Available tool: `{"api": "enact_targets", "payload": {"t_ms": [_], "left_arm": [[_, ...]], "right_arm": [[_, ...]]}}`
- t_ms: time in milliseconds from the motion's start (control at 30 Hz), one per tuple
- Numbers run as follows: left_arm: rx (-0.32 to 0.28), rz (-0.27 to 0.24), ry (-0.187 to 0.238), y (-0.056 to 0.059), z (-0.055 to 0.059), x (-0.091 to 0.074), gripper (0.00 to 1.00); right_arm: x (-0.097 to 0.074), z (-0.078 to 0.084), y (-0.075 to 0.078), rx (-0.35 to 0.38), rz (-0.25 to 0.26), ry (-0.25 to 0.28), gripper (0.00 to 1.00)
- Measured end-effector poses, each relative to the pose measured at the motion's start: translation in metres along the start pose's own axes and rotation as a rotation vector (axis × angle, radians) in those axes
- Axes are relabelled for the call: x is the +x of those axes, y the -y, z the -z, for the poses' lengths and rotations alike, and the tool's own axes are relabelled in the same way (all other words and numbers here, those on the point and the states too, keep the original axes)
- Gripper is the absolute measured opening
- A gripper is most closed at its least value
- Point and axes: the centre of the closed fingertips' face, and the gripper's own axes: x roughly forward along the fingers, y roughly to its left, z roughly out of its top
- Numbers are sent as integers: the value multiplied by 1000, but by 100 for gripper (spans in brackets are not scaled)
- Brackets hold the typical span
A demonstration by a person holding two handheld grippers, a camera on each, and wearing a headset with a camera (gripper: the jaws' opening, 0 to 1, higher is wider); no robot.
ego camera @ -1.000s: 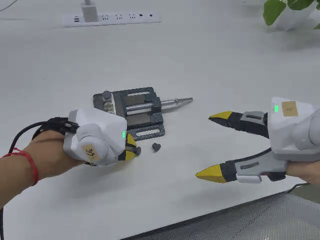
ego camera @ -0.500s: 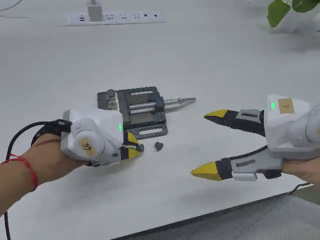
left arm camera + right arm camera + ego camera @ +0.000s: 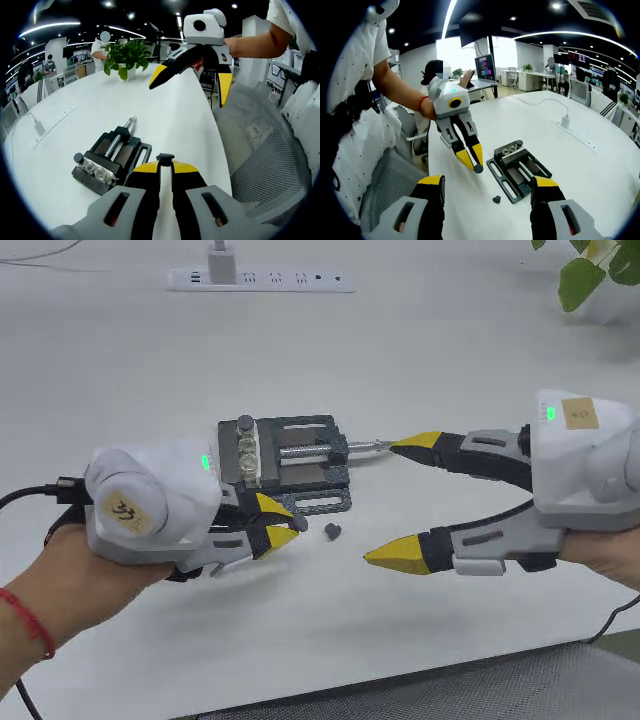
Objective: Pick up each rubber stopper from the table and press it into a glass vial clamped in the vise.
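- Just before the vise [image 3: 305, 478], left tongs [image 3: 283, 522] pinch a rubber stopper [image 3: 300, 524], ready to carry
- Right tongs [image 3: 385, 500] gape empty beside the vise
- Second stopper [image 3: 332, 531] lies on the desk [image 3: 400, 360] by the vise
- Next, likely: seat the held one in a clamped vial [image 3: 246, 448]

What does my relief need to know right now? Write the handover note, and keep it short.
Left gripper: shut on a rubber stopper, close to the vise.
Right gripper: open, empty, beside the vise's handle end.
The vise stands on the table and clamps a row of glass vials. The end vial seems already capped; the others look open.
A loose stopper lies on the table in front of the vise.
Left to do: press the held stopper into an open vial, then fetch the loose stopper.
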Motion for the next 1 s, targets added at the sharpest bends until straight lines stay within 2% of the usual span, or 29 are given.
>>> {"api": "enact_targets", "payload": {"t_ms": [167, 400, 600, 767, 1000], "left_arm": [[-46, -23, 46, 4, -12, -12, 4], [-50, -33, 83, 12, -29, -27, 4], [-49, -39, 123, 19, -44, -34, 4], [-39, -41, 138, 25, -50, -37, 4], [-36, -46, 155, 26, -56, -41, 4]], "right_arm": [[6, -18, -5, -32, -38, -1, 63], [11, -36, -12, -77, -104, -28, 57], [15, -45, -23, -126, -176, -74, 51], [19, -52, -31, -172, -230, -99, 43], [21, -50, -39, -208, -305, -138, 27]]}}
